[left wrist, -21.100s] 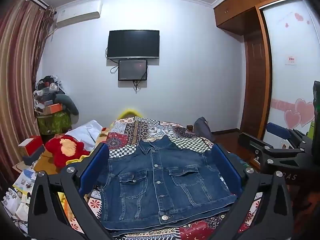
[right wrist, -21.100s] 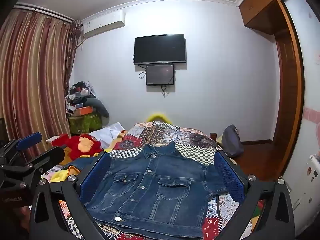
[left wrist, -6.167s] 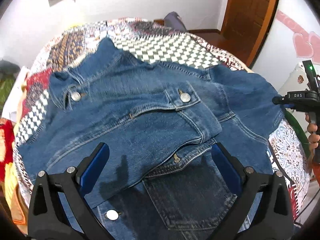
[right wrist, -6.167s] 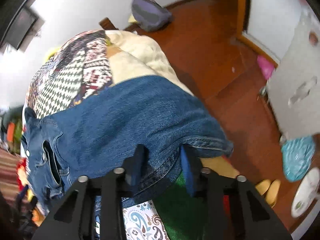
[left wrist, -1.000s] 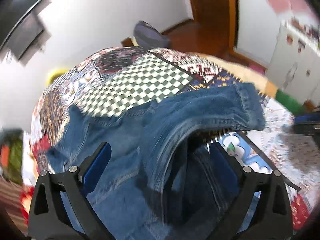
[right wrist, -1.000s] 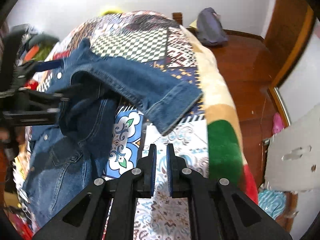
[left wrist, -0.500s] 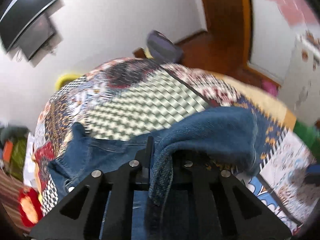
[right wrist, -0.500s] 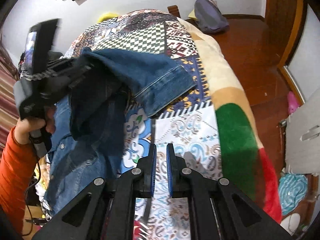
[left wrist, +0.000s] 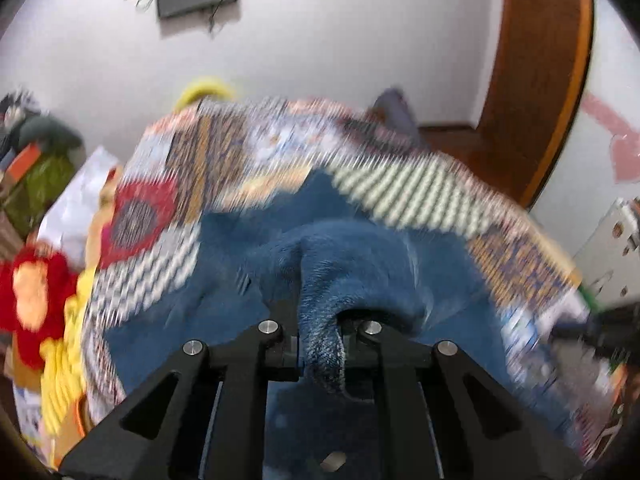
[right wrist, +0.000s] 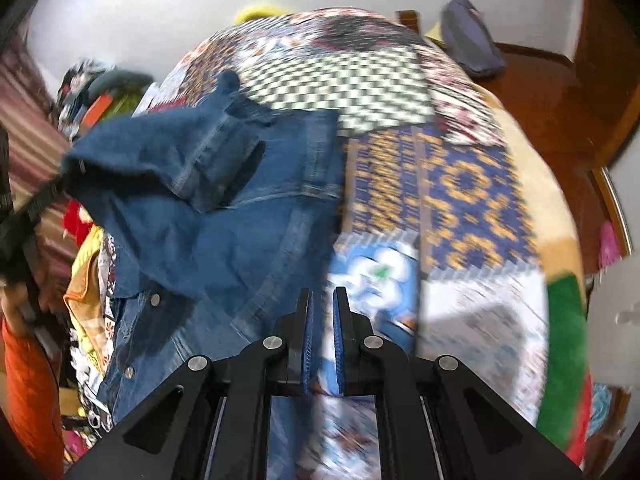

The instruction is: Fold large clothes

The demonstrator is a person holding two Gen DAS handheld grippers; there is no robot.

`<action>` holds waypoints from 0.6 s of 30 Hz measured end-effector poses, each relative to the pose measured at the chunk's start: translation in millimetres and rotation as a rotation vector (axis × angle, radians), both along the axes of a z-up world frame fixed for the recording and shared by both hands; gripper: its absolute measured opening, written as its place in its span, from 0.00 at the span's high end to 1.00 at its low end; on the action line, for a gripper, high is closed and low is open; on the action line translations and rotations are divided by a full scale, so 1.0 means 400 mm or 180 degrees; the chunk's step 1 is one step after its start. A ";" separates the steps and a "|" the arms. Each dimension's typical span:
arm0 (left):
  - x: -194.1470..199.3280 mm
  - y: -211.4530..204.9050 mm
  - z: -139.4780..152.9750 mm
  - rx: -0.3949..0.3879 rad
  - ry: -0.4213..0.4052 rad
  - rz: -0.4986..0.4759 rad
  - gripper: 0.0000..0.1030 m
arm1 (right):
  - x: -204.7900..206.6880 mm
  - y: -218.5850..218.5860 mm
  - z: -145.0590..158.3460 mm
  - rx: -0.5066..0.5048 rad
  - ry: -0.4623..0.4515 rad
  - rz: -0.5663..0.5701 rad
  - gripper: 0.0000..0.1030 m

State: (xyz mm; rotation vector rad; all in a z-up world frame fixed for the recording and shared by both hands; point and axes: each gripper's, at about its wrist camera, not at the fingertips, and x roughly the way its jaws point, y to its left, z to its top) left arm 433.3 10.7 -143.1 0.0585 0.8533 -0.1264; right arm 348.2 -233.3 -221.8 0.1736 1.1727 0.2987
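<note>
The left gripper [left wrist: 320, 334] pinched the denim jacket's [right wrist: 224, 216] sleeve [left wrist: 320, 320]; the right gripper [right wrist: 321, 320] was closed, empty. Heavy, stiff denim; seams and cuffs seemed the best holds.

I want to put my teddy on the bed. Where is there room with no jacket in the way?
The denim jacket covers one side of the bed, its sleeve lifted in the left gripper. Free quilt lies between the jacket's edge and the bed's floor-side edge, and on the checkered patch beyond the collar. The red plush toy side is crowded.
</note>
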 end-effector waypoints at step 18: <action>-0.151 0.157 -0.269 -0.0123 0.0670 0.0331 0.30 | 0.103 0.177 -0.233 -0.2117 -0.0144 0.0360 0.95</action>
